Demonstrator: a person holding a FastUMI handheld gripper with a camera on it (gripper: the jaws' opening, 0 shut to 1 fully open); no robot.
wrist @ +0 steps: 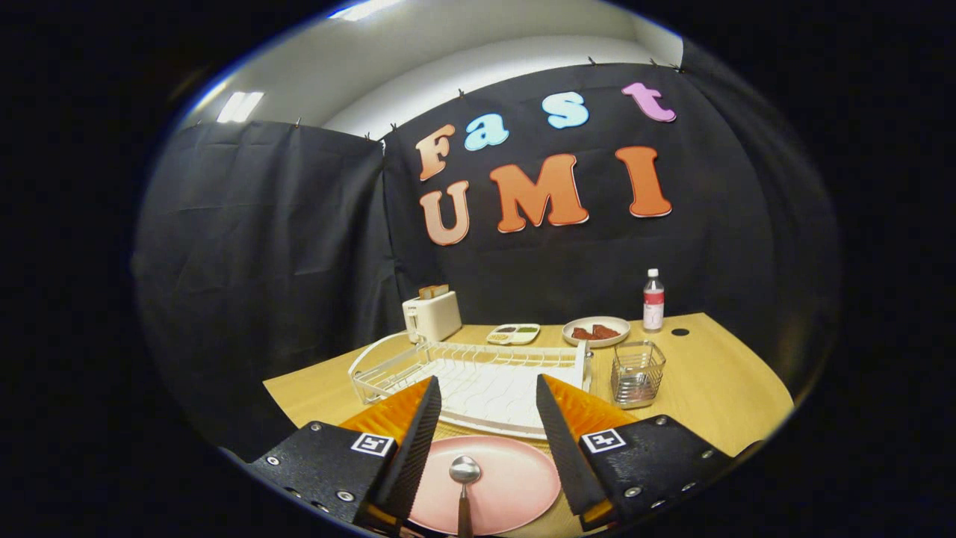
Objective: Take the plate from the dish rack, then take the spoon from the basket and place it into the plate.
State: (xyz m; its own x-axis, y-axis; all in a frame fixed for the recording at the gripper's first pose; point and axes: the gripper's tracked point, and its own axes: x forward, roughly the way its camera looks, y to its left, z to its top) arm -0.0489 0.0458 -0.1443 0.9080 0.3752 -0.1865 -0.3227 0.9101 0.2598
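While the gripper (487, 407) stood open, the silver metal spoon (464, 486) lay between its fingers on the round pink plate (515, 486).

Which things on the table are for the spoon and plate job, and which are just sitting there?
For the job:
pink plate, spoon lying on it between the open gripper fingers, dish rack, wire basket.

Just sitting there:
toaster, bottle, plate of food, small divided dish.
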